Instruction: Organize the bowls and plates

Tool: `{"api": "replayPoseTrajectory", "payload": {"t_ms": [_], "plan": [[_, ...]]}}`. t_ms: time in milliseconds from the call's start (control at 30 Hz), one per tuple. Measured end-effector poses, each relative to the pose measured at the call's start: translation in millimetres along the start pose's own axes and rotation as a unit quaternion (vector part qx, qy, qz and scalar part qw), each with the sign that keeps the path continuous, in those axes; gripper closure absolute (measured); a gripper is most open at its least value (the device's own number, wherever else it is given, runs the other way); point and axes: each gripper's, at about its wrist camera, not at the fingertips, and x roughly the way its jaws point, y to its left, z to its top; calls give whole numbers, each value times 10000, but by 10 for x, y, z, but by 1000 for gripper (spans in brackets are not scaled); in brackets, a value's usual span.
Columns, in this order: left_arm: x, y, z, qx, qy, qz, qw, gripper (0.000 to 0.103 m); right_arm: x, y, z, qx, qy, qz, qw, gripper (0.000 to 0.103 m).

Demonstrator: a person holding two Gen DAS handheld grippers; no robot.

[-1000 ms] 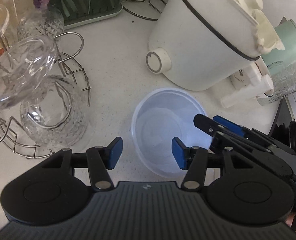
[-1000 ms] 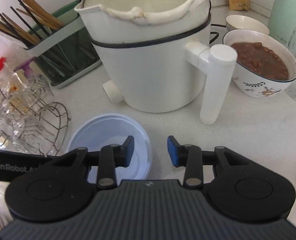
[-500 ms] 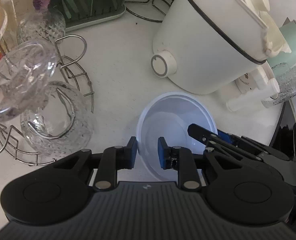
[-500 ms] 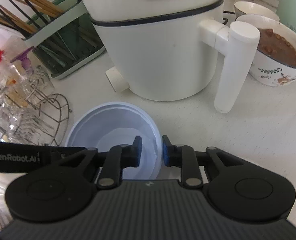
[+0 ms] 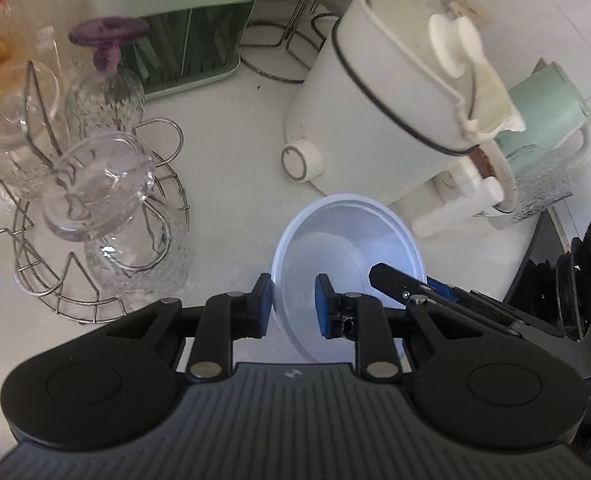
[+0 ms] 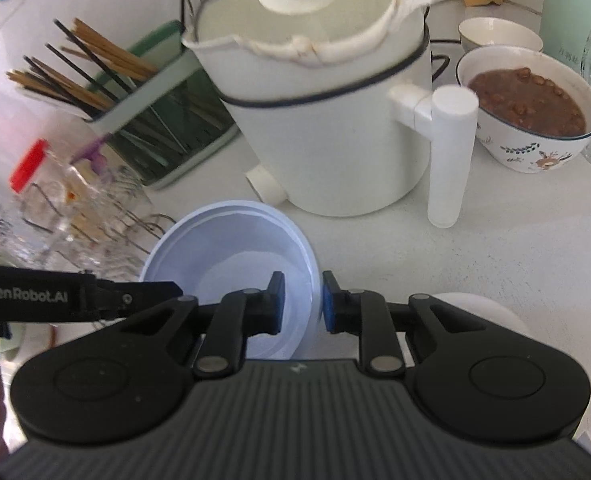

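A translucent pale blue plastic bowl (image 5: 347, 256) hangs tilted a little above the white counter, held from both sides. My left gripper (image 5: 292, 306) is shut on the bowl's left wall, one blue pad inside and one outside. My right gripper (image 6: 302, 307) is shut on the opposite wall of the bowl (image 6: 231, 248) in the same way. In the left wrist view the right gripper (image 5: 405, 286) reaches in from the right. In the right wrist view the left gripper (image 6: 163, 291) comes in from the left. The bowl looks empty.
A white electric pot (image 5: 395, 112) with a side handle (image 6: 451, 152) stands just behind the bowl. A wire rack of upturned glasses (image 5: 95, 208) is at the left, a chopstick holder (image 5: 183, 40) behind it. A bowl of brown food (image 6: 531, 108), a small white bowl (image 6: 499, 34) and a mint jug (image 5: 547, 120) stand to the right.
Both grippers have closed from open onto the bowl's rim, one on each side. The bowl has come up off the counter with them and tilted.
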Motion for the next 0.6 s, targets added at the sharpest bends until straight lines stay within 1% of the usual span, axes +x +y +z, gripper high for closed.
{"api": "replayPoseTrajectory", "payload": {"t_ms": [100, 200, 433, 600], "plan": [[-136, -5, -48, -31, -82, -131, 9999, 77, -144, 66, -14, -76, -186, 22, 9998, 81], [-280, -47, -98, 81, -172, -162, 9997, 77, -288, 94, -42, -26, -299, 81, 9995, 81], [-681, -173, -244, 104, -386, -153, 9991, 76, -606, 150, -104, 41, -440, 252, 9987, 81], [-892, -238, -311, 126, -553, -261, 9980, 76, -895, 156, -118, 79, -633, 344, 9974, 81]]}}
